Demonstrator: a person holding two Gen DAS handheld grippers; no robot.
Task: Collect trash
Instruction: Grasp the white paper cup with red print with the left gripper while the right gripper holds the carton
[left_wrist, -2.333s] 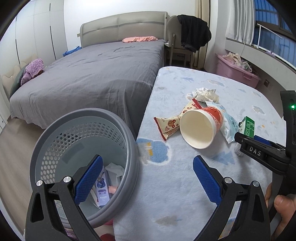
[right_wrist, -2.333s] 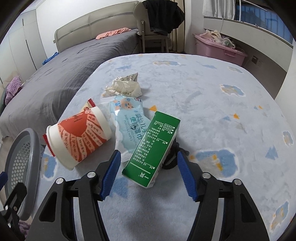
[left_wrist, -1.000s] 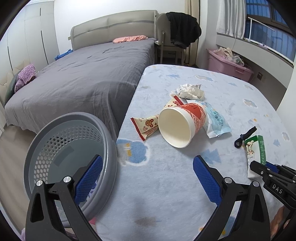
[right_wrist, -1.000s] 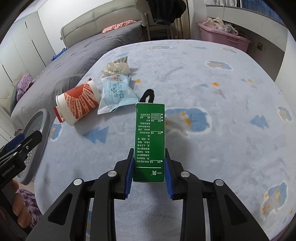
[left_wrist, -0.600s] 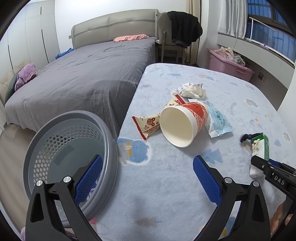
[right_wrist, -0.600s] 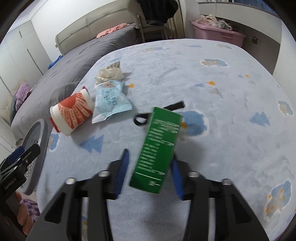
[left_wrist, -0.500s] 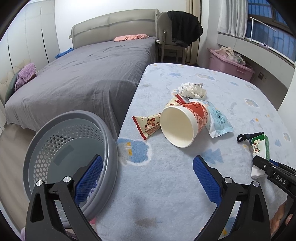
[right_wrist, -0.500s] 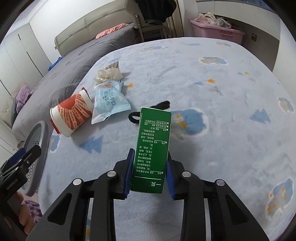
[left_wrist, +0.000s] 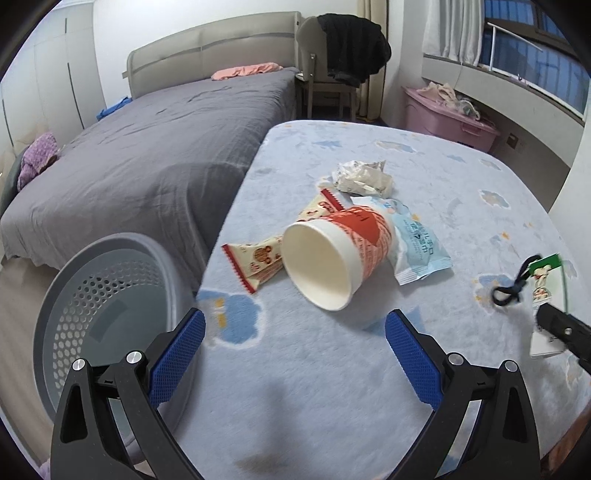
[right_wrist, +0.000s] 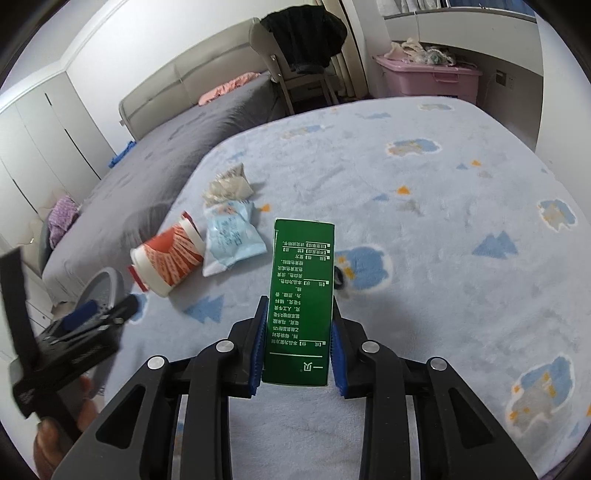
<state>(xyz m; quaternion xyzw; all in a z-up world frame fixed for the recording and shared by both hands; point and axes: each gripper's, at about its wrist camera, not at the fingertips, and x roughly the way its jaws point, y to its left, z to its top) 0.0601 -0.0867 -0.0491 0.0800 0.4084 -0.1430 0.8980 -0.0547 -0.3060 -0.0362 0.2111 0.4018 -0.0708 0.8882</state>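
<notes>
The small green cardboard carton (right_wrist: 301, 295) with white writing is squeezed between the blue pads of the right gripper (right_wrist: 298, 341). It is long and flat-sided. It is held above the fluffy light-blue blanket with cloud pictures (right_wrist: 461, 221).

At 10 o'clock from the carton lie a red and white paper cup (right_wrist: 168, 260) on its side, a light-blue snack bag (right_wrist: 231, 236) and a crumpled white wrapper (right_wrist: 229, 186). A black hair tie (left_wrist: 511, 288) lies just beside the carton.

The carton's long side points to 12 o'clock, away from the camera.

The left gripper (left_wrist: 295, 356) is wide open and holds nothing. The round grey plastic basket with holes (left_wrist: 107, 295) sits at its 9 o'clock, next to the big grey bed (left_wrist: 147, 147).
</notes>
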